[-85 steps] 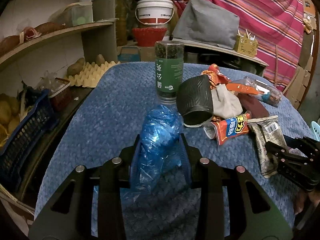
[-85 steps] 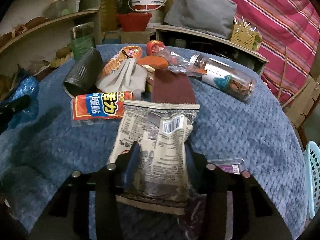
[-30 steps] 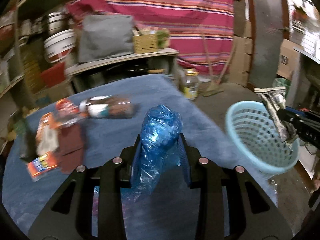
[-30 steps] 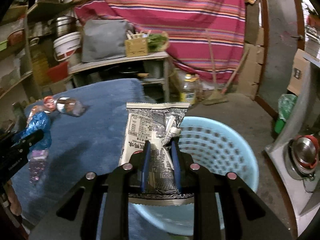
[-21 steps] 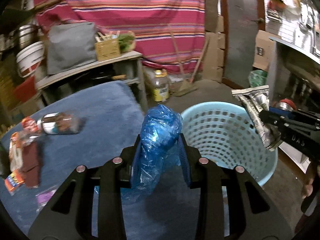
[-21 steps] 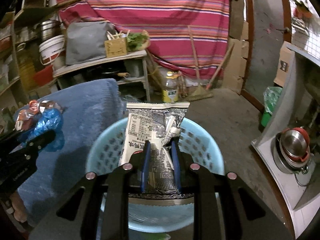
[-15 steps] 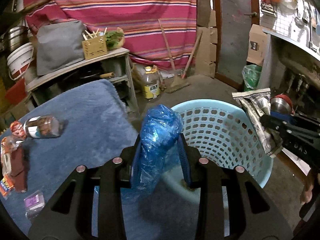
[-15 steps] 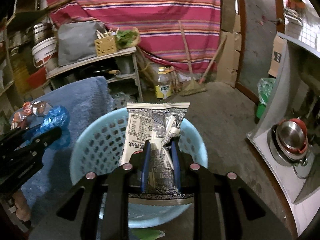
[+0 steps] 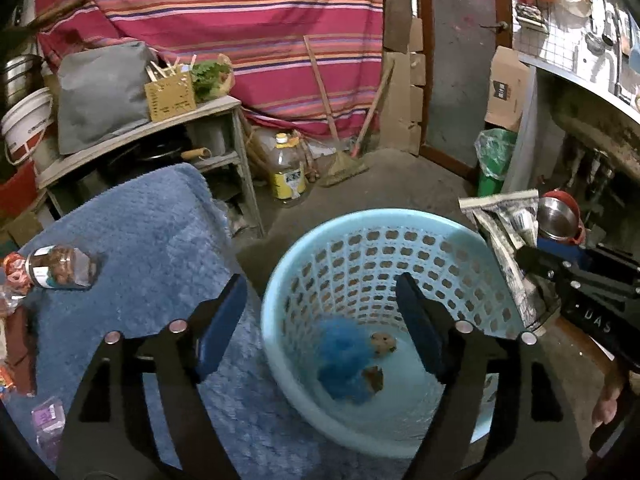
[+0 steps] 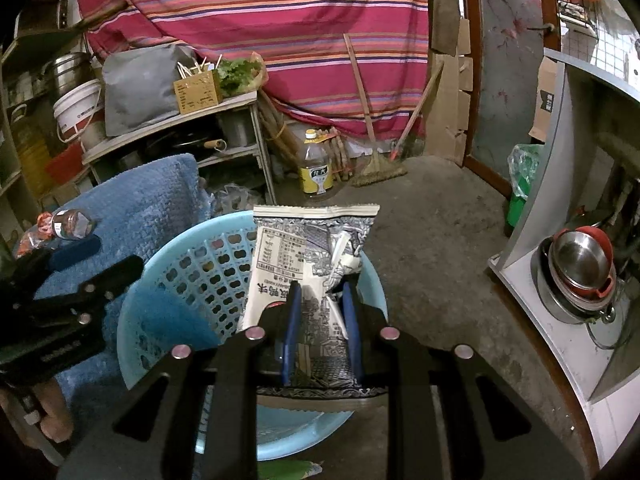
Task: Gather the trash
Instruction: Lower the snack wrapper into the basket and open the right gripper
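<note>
Two claws: left point(image 9: 320, 312) just sprung wide, empty; right point(image 10: 320, 316) grips upright wrapper point(image 10: 312, 248).

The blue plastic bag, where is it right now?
In the left wrist view, the blue plastic bag lies at the bottom of the light blue basket, beside two small brown scraps, below the open left claw.

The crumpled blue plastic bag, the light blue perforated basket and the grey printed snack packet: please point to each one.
crumpled blue plastic bag point(image 9: 344, 360), left wrist view, its middle.
light blue perforated basket point(image 9: 360, 256), left wrist view, far inner wall.
grey printed snack packet point(image 10: 308, 248), right wrist view, upper printed face.
</note>
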